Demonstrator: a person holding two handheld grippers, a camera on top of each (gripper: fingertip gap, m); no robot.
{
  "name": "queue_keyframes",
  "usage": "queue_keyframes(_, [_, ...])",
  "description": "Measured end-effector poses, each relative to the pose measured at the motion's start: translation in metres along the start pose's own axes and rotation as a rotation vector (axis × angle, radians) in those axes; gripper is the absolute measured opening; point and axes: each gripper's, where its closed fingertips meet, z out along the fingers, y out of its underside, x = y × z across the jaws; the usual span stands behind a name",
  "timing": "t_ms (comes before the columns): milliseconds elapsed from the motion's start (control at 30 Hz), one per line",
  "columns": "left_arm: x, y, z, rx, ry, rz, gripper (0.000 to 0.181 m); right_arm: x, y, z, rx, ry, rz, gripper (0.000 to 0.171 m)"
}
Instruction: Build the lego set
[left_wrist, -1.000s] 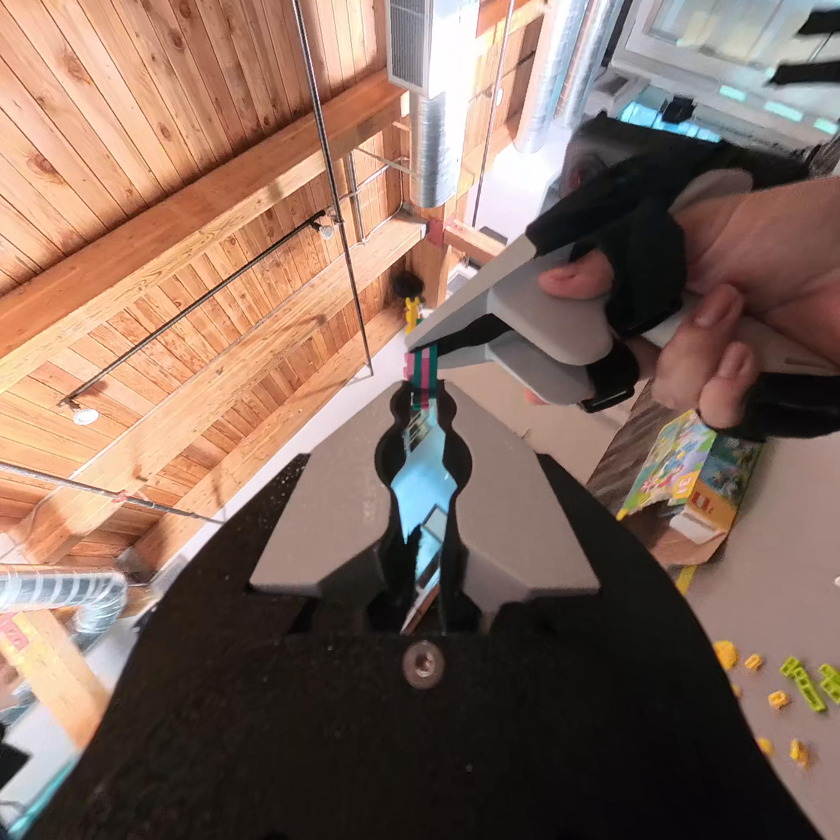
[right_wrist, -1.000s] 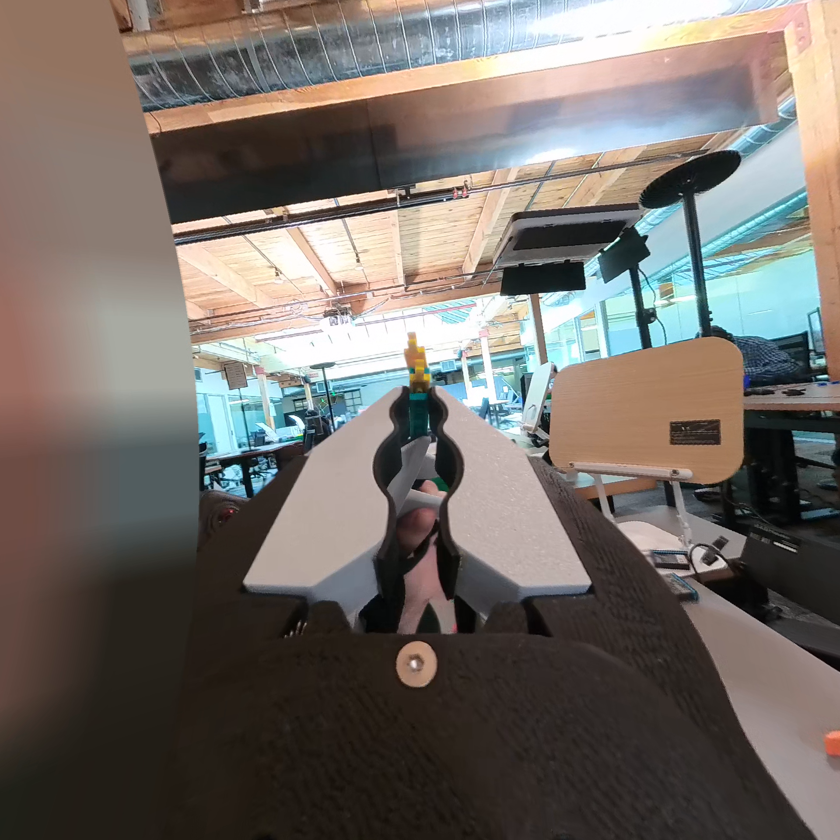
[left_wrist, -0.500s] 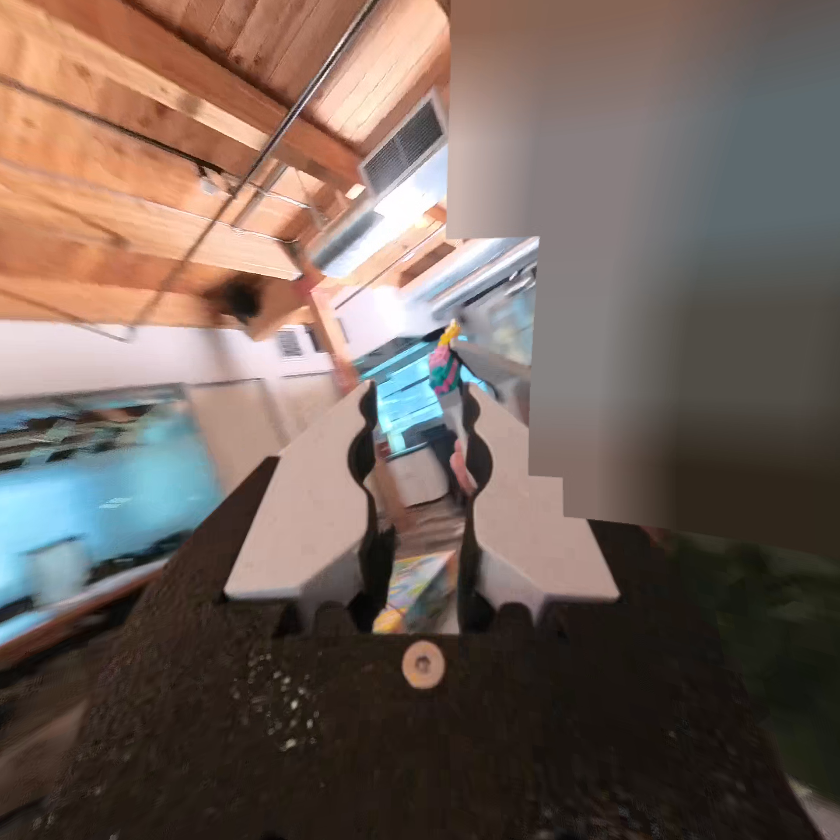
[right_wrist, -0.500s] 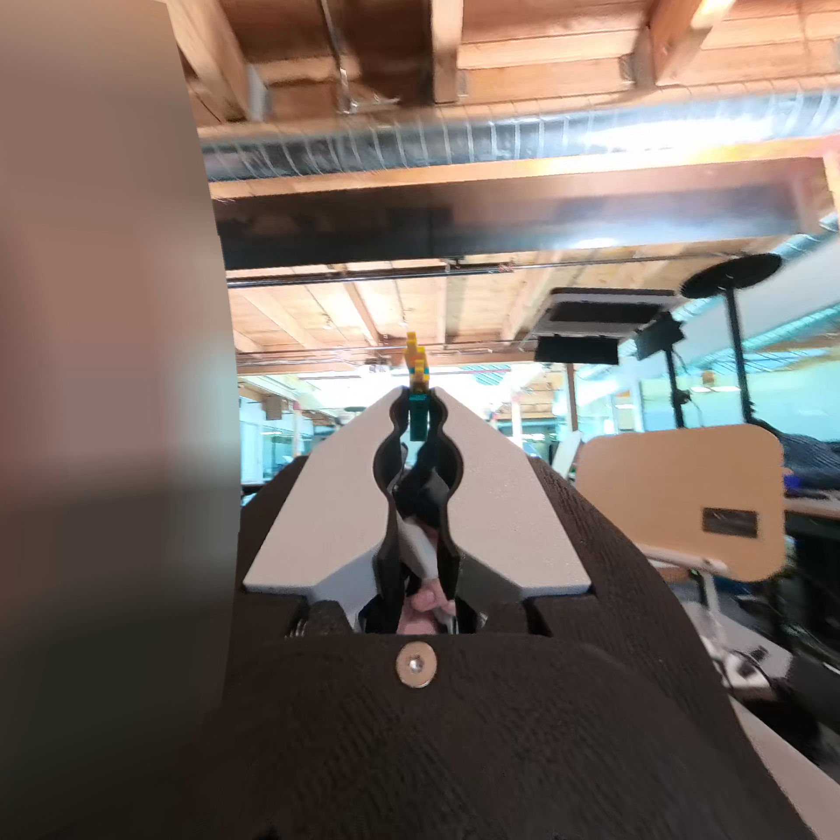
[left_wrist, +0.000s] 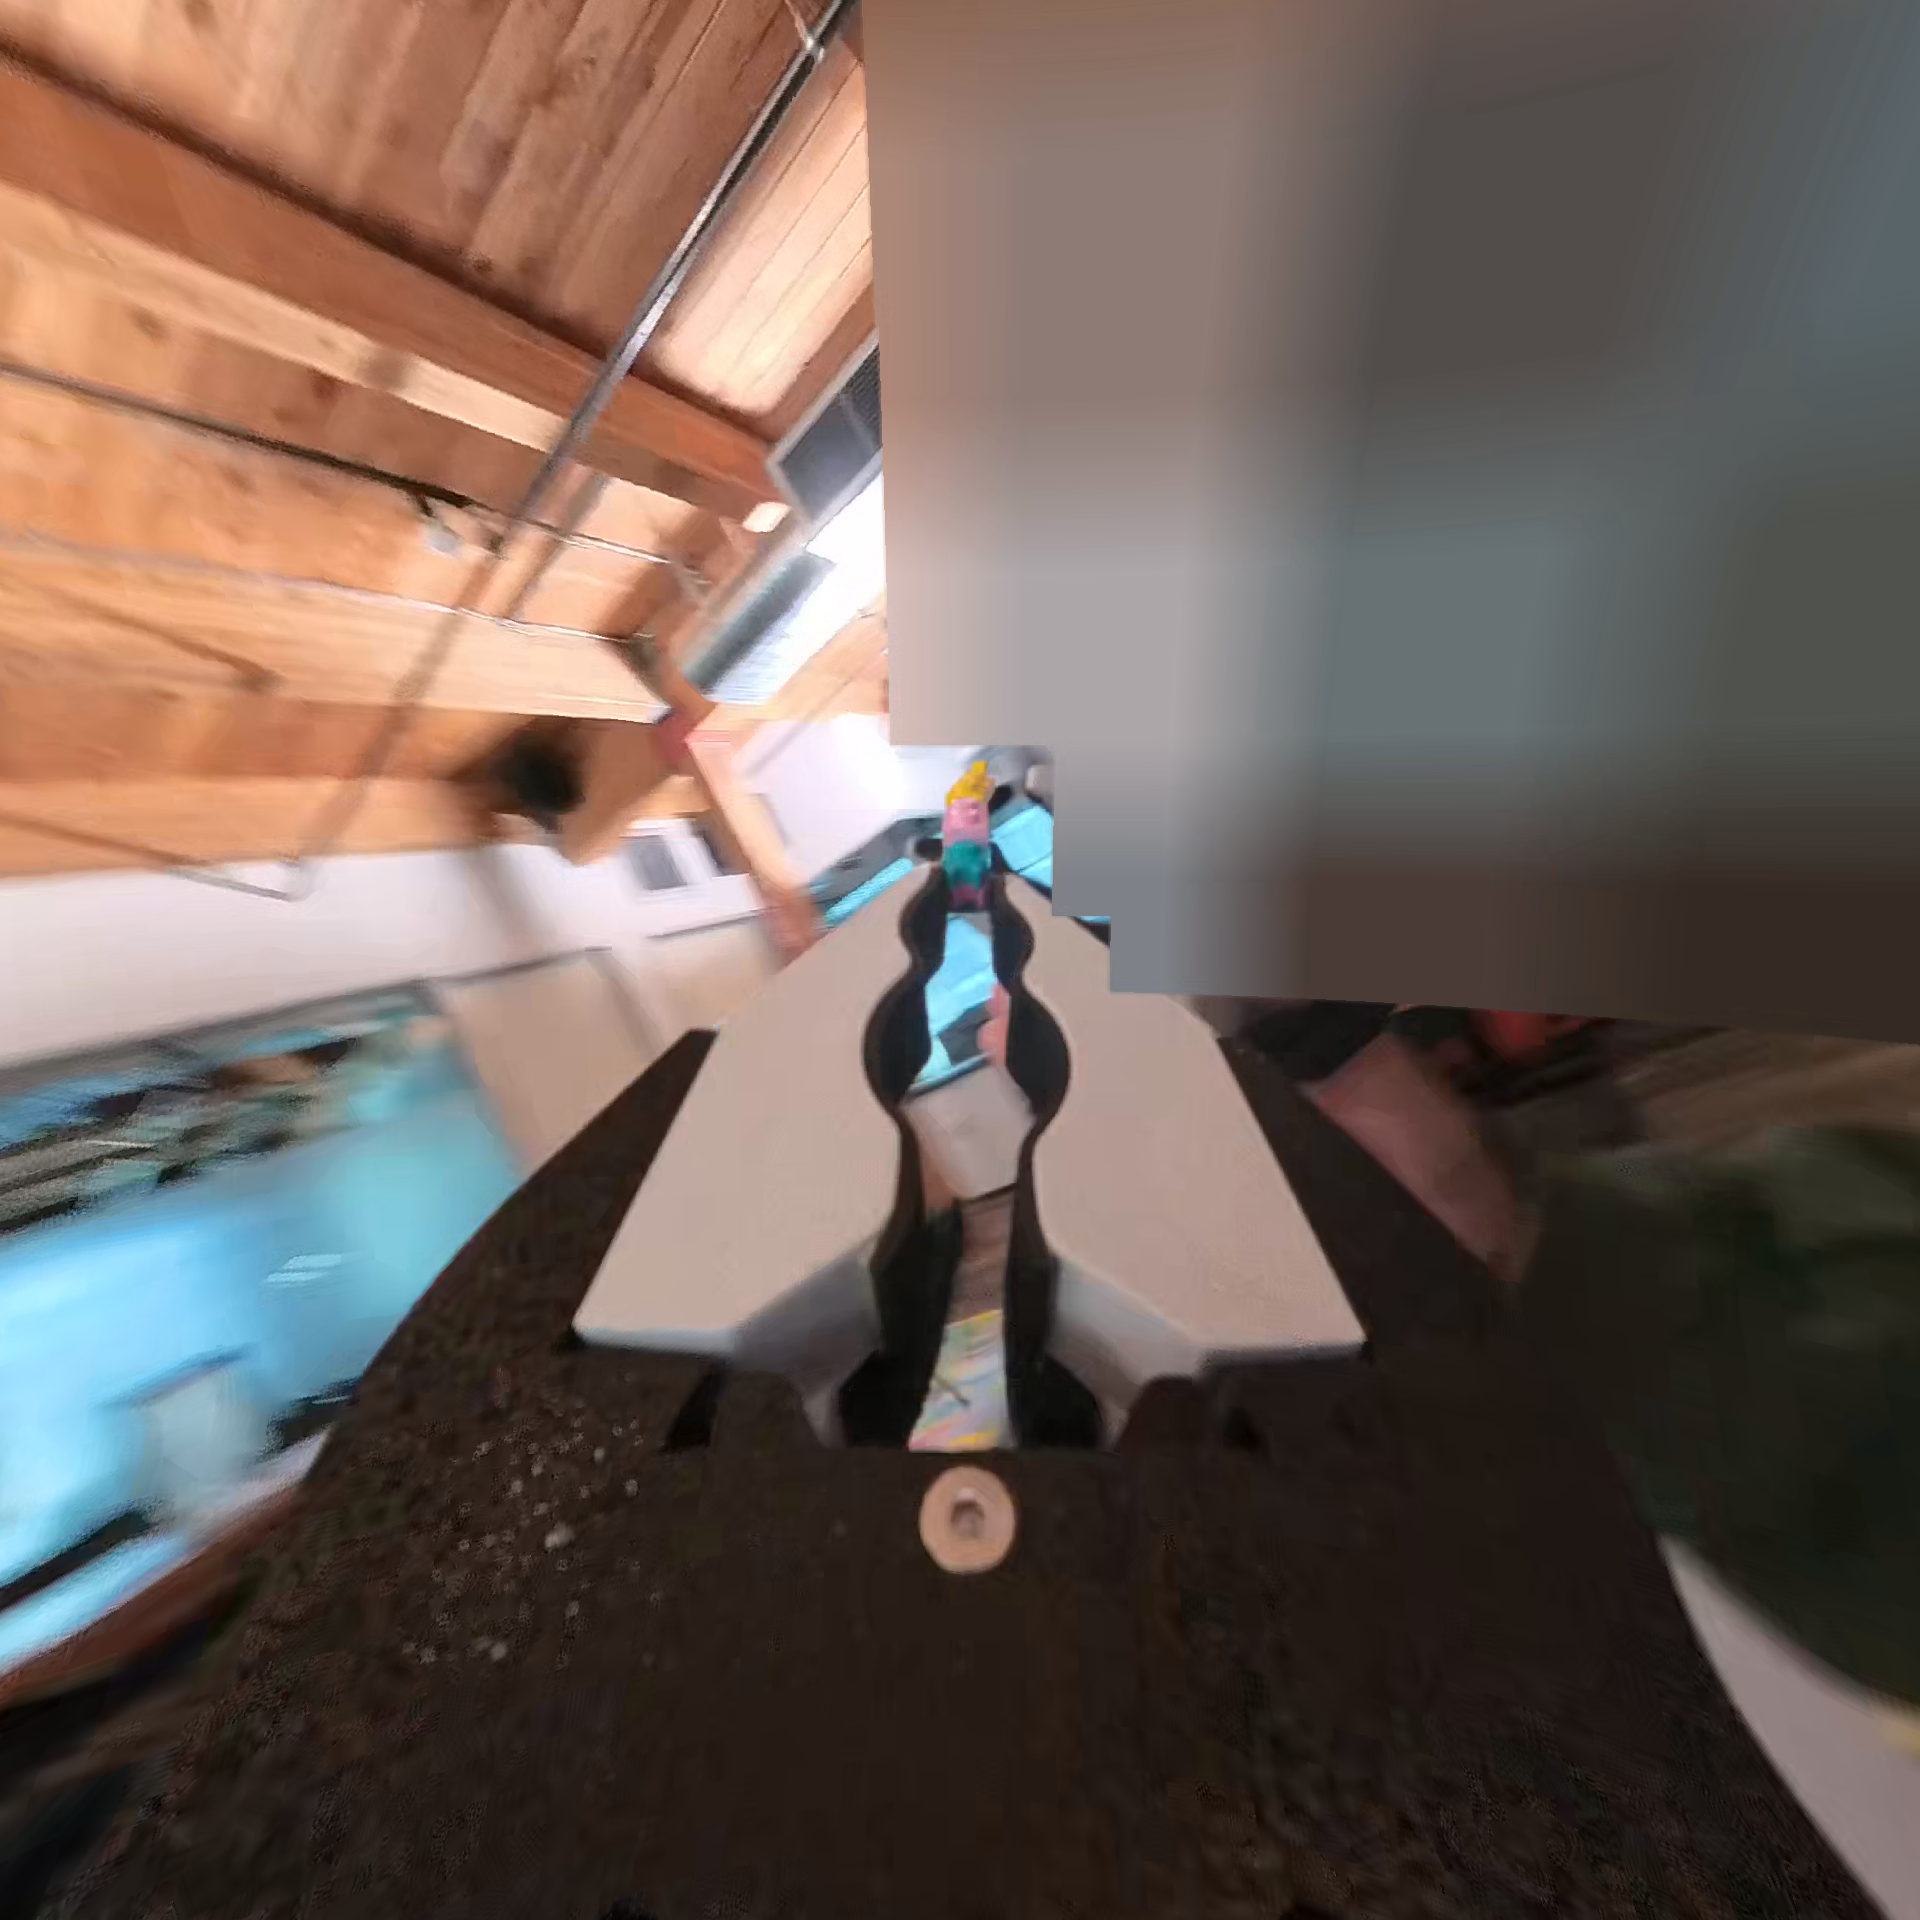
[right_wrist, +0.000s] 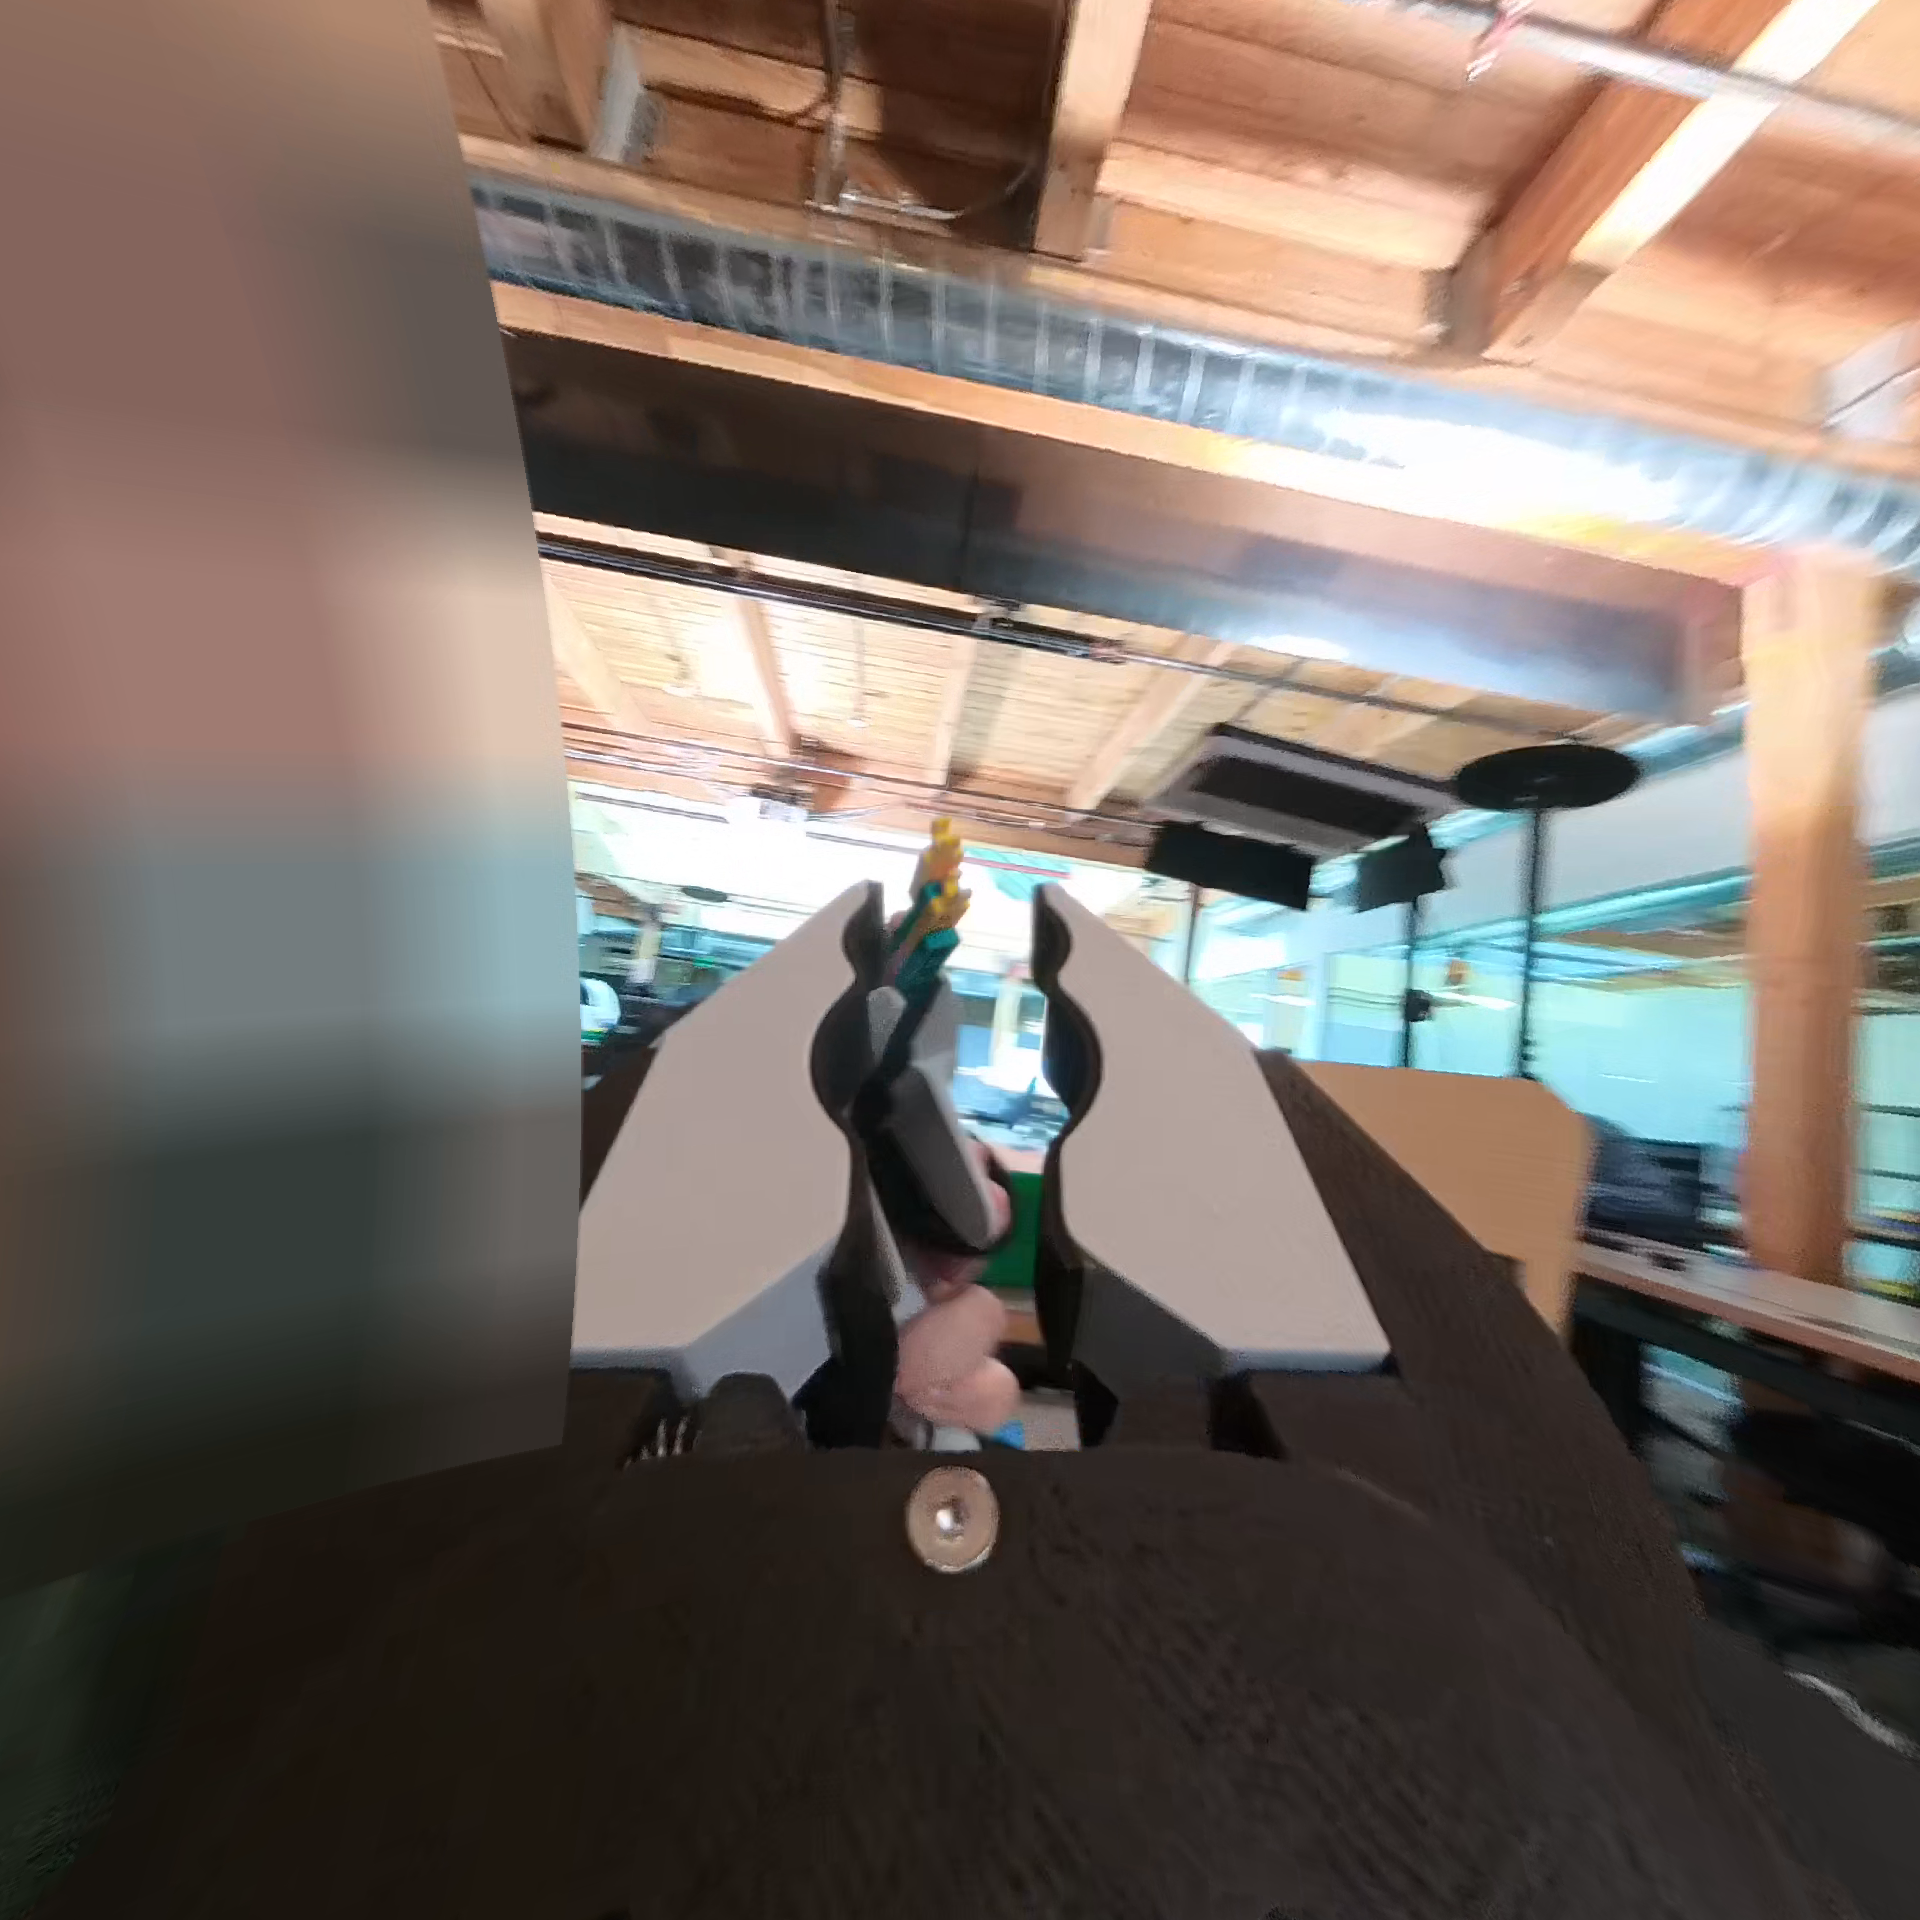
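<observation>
While the left gripper (left_wrist: 968, 896) pinches a small yellow, pink and teal lego stack (left_wrist: 966, 844) at its fingertips, raised toward the wooden ceiling (left_wrist: 312, 416), the right gripper (right_wrist: 951, 906) stands parted, gripping nothing, the stack between its tips.

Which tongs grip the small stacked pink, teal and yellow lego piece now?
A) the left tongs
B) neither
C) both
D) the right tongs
A: the left tongs pinch the small stacked pink, teal and yellow lego piece at their tips, while the right tongs stand open around it.
</observation>
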Motion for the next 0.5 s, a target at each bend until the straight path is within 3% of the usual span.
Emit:
queue_keyframes(33, [-0.004, 0.002, -0.002, -0.044, -0.048, 0.141, 0.005, 0.006, -0.002, -0.003, -0.023, 0.048, -0.048, 0.032])
queue_keyframes(133, [-0.007, 0.013, -0.006, -0.202, -0.120, 0.568, 0.005, 0.010, 0.000, -0.008, -0.173, 0.142, -0.274, 0.036])
queue_keyframes(300, [-0.011, 0.034, -0.010, -0.363, -0.171, 1.036, 0.005, 0.018, 0.019, -0.016, -0.534, 0.304, -0.602, 0.033])
queue_keyframes(367, [-0.018, 0.033, -0.013, -0.380, -0.268, 1.254, 0.005, 0.026, 0.018, -0.019, -0.549, 0.394, -0.426, 0.031])
queue_keyframes(500, [-0.020, 0.039, -0.015, -0.414, -0.351, 1.522, 0.005, 0.009, 0.030, -0.008, -0.421, 0.205, 0.191, 0.025])
